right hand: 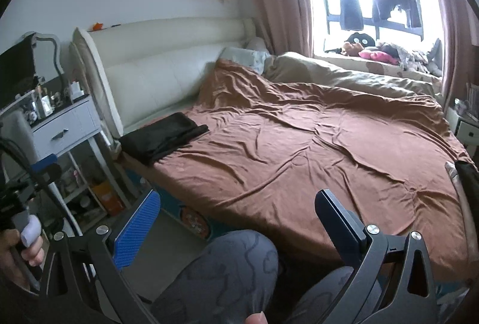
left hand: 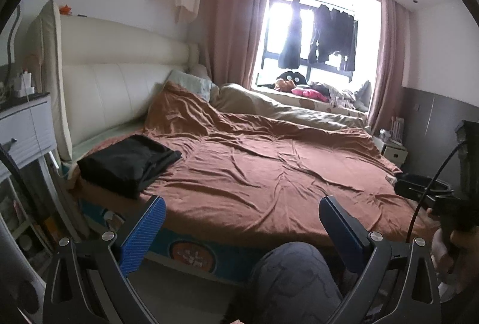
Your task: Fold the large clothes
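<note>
A black folded garment (left hand: 128, 164) lies on the near left corner of the bed, on the rust-brown sheet (left hand: 269, 168); it also shows in the right wrist view (right hand: 163, 137). My left gripper (left hand: 242, 204) is open and empty, held back from the bed's near edge, to the right of the garment. My right gripper (right hand: 238, 198) is open and empty, also held off the near edge over the rust-brown sheet (right hand: 299, 150). Both grippers are apart from the garment.
A white nightstand (right hand: 67, 123) with small items stands left of the bed by the cream headboard (left hand: 119, 78). A beige duvet (left hand: 284, 111) lies at the far side. A cluttered window ledge (left hand: 329, 93) is beyond. The person's knee (left hand: 293, 273) is below the grippers.
</note>
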Motion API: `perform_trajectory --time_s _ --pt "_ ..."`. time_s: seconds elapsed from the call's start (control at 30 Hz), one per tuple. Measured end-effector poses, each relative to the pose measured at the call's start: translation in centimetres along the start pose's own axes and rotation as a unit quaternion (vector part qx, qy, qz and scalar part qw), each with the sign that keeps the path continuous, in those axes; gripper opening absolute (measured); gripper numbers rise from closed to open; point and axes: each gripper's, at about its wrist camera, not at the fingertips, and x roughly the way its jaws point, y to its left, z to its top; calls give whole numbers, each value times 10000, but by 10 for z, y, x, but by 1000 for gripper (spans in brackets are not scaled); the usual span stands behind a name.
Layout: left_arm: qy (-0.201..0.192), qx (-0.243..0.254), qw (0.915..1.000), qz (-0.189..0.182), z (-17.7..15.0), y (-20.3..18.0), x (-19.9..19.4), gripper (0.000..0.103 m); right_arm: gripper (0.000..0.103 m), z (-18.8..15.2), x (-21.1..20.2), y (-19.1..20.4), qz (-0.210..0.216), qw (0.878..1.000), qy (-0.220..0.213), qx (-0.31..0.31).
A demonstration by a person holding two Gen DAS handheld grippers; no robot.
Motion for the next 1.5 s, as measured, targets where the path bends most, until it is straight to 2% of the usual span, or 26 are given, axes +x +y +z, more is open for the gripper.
perform_trajectory --time_s 0.13,0.3,1.5 --pt "86 -30 10000 -24 -12 1 -1 103 103 -20 -12 4 -69 9999 -71 -54" --pt "114 -103 9999 -79 -23 2 -6 103 103 -34 -14 -2 -27 9998 -40 171" --pt "176 40 9995 -252 -35 -8 -6 103 103 -44 -6 -2 0 9993 111 349"
